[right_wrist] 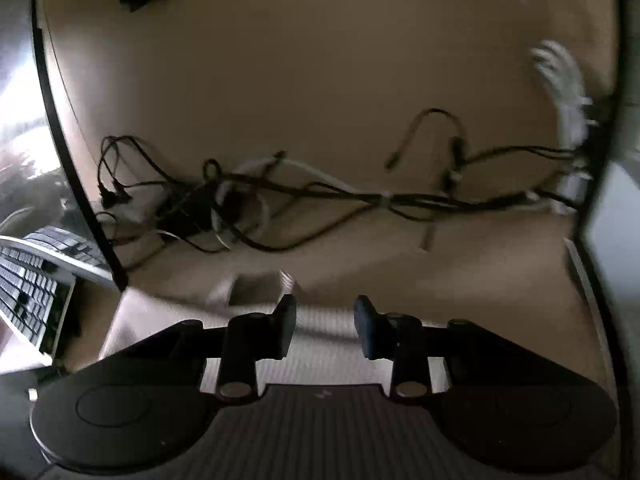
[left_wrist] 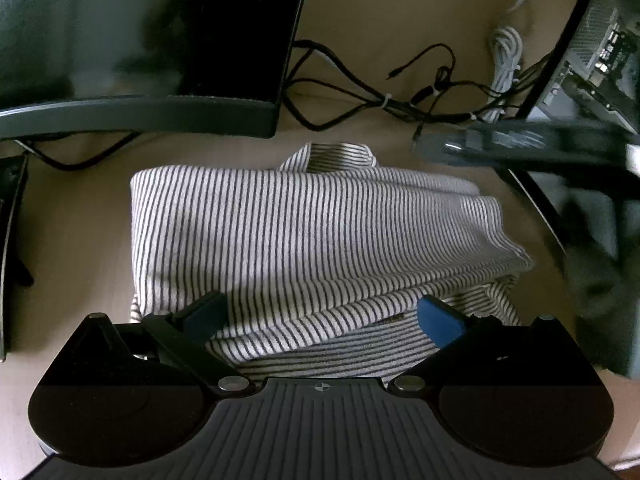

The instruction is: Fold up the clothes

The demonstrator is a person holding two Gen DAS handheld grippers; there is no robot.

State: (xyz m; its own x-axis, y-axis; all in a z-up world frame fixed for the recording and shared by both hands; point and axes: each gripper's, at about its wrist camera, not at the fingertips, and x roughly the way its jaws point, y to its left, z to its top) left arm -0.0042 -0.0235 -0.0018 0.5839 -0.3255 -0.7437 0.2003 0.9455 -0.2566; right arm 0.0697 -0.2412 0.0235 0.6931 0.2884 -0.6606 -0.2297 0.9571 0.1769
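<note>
The striped shirt point(left_wrist: 304, 232) lies folded into a thick bundle on the desk point(left_wrist: 80, 248), its near edge right between the jaws of the left gripper point(left_wrist: 322, 316). Those jaws stand wide apart, a blue pad point(left_wrist: 438, 320) on either side of the loose lower layers, and they hold nothing; the pads sit over the cloth without pinching it.

The right gripper point(right_wrist: 324, 328) is partly open, a narrow gap between its jaws, and empty. The view from it is blurred. Below and just ahead of its jaws I can make out pale cloth, likely the shirt's edge, though I cannot say for sure.

What worries me is the bundle's right side. The layers there fan out unevenly, and a grab that catches only the top one would, I think, peel the fold open instead of carrying it over. The left jaws are so wide that they could gather a bunch of cloth and leave a lump.

Beyond both sets of jaws a tangle of cables point(left_wrist: 384, 96) lies on the desk, with a monitor point(left_wrist: 140, 40) past the shirt's far edge. Pushing the shirt forward could snag it on them.
</note>
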